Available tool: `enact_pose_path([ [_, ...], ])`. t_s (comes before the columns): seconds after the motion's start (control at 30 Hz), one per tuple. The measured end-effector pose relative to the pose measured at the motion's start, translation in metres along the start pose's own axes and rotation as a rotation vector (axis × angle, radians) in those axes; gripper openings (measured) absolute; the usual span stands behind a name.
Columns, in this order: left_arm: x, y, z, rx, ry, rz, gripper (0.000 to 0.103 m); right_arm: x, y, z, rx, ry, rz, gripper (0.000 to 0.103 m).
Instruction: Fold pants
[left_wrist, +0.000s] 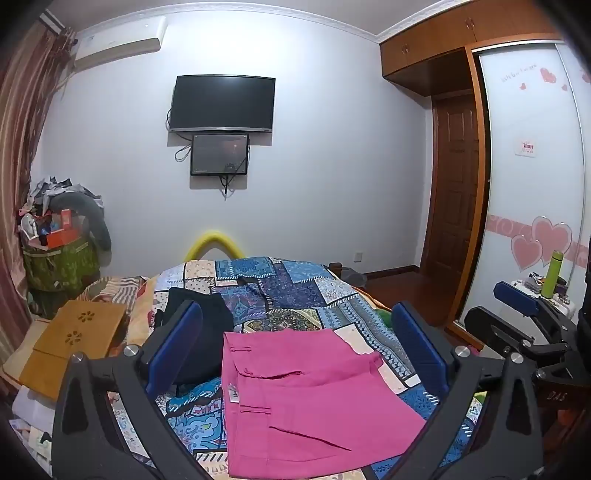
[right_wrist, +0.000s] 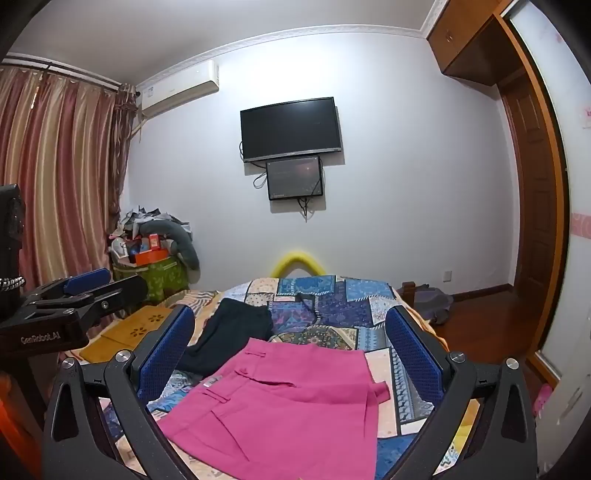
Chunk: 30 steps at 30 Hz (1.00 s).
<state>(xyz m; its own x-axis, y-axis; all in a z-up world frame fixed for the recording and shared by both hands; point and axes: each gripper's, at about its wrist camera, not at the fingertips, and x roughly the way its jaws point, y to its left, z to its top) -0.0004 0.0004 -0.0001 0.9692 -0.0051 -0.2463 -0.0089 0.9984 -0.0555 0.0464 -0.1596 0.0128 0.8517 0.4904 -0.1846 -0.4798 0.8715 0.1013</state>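
Folded pink pants (left_wrist: 310, 398) lie flat on a patchwork bedspread (left_wrist: 295, 291), near the front edge of the bed, waistband and belt loops toward the left in the left wrist view. The same pink pants (right_wrist: 280, 410) appear in the right wrist view as a compact folded stack with one small corner of fabric projecting at the right. Left gripper (left_wrist: 295, 354): jaws spread wide, blue pads on either side of the garment and above it, nothing between them. Right gripper (right_wrist: 291, 354): jaws likewise spread wide and holding nothing, raised above the pants. Each gripper is visible from the side in the other's view, though its jaw gap is hard to judge from that angle. A dark folded garment (left_wrist: 199, 314), probably another pair of pants, lies on the bedspread just behind and to the left of the pink pants. A wooden lap tray (left_wrist: 74, 343) sits at the left edge of the bed. On the far wall hang a television (left_wrist: 223, 103) and a smaller screen (left_wrist: 219, 155) beneath it.
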Motion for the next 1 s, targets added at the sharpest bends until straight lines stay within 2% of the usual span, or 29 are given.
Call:
enact_pose_path([
  [1.0, -0.004, -0.0026, -0.0004, 0.019, 0.007, 0.01, 0.103, -0.0021, -0.0047, 0.0022, 0.024, 0.016, -0.005, 0.103],
])
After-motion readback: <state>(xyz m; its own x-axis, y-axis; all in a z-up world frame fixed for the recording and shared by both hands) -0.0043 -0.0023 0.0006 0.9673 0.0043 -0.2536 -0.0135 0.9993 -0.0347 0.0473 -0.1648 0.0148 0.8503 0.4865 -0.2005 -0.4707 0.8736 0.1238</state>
